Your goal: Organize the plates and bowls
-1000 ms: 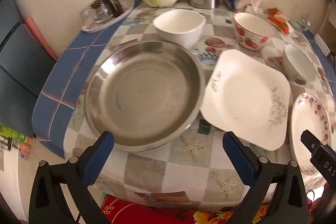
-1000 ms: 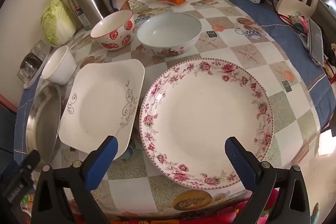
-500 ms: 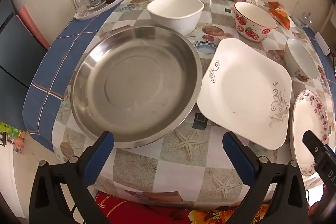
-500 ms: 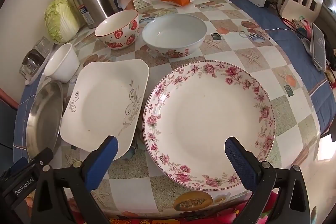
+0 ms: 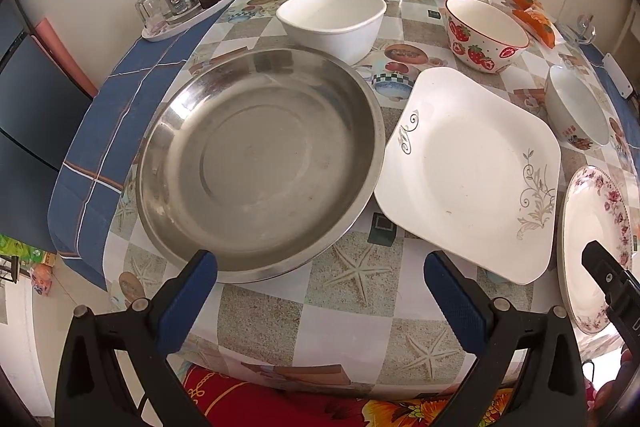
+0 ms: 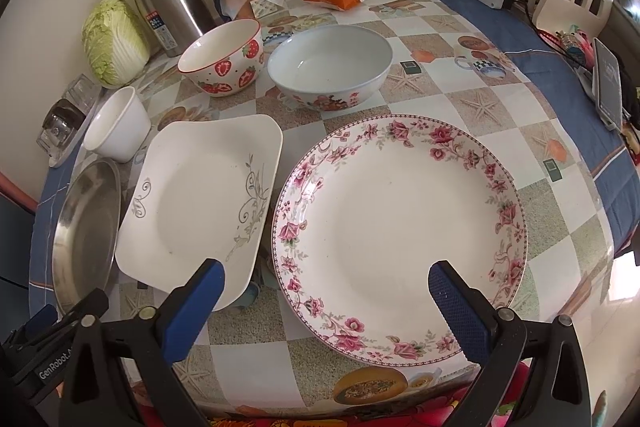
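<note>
Your left gripper [image 5: 320, 279]: steel plate [image 5: 256, 163] at 11 o'clock; jaws wide, empty; your right gripper [image 6: 326, 283]: floral plate [image 6: 400, 227] at 12 o'clock; jaws wide, empty.

At centre left of the left wrist view, the steel pan [image 5: 260, 163] is brushed metal with a dull sheen, while the square plate [image 5: 468, 179] and flowered plate [image 6: 400, 235] are glossy glazed ceramic. The desk [image 5: 352, 299] wears a smooth, shiny checked plastic cover. The claw pads [image 6: 192, 311] are matt, textured blue rubber on black plastic arms.
</note>
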